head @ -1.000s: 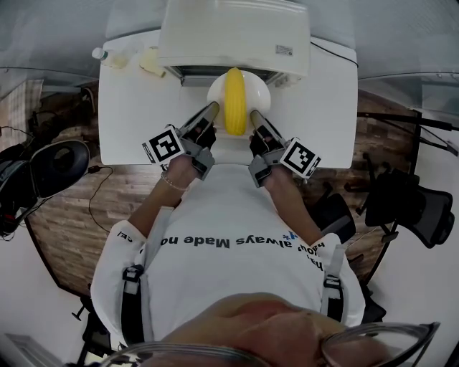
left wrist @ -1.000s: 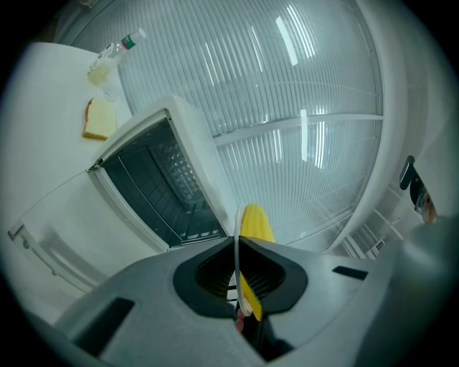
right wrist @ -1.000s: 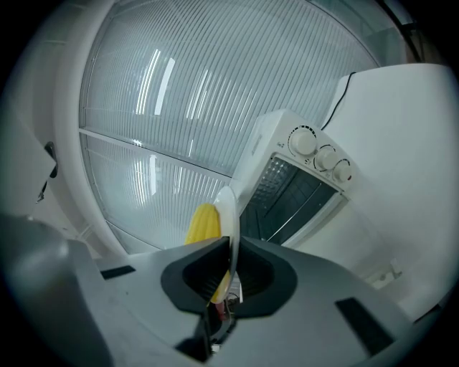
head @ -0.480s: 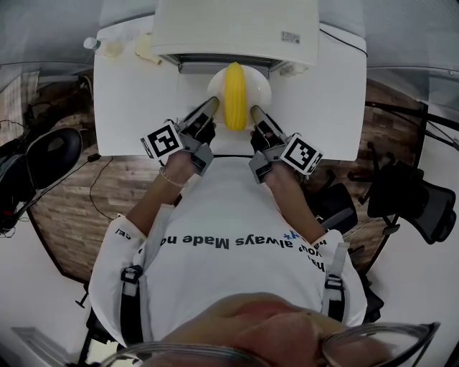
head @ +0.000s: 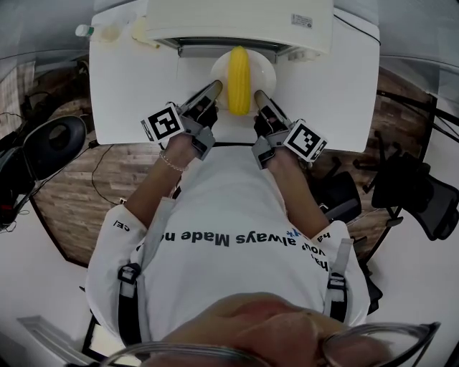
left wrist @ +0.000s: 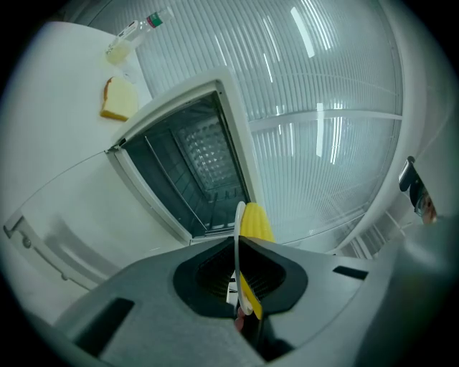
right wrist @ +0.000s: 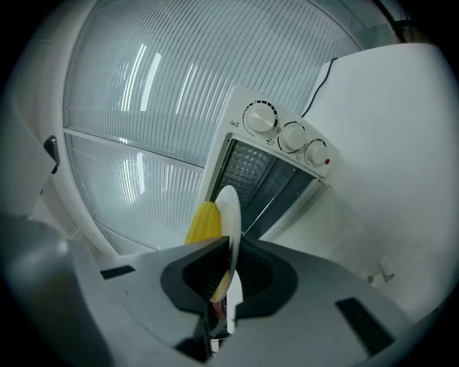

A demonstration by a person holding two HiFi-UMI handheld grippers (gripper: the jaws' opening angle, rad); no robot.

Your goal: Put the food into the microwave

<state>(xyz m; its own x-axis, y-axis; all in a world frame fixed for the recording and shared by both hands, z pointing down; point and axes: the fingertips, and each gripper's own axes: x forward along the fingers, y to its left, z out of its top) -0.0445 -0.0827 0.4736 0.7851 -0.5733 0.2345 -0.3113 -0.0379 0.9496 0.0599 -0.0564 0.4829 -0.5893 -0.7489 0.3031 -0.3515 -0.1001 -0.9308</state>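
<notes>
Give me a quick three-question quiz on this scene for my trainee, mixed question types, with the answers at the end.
1. True or false: the left gripper and the right gripper are both shut on the rim of the plate.
2. What lies on the plate? A carrot; B corn cob; C egg.
3. Fill in: the door of the microwave is ____.
Key: 1 true; 2 B; 3 open.
</notes>
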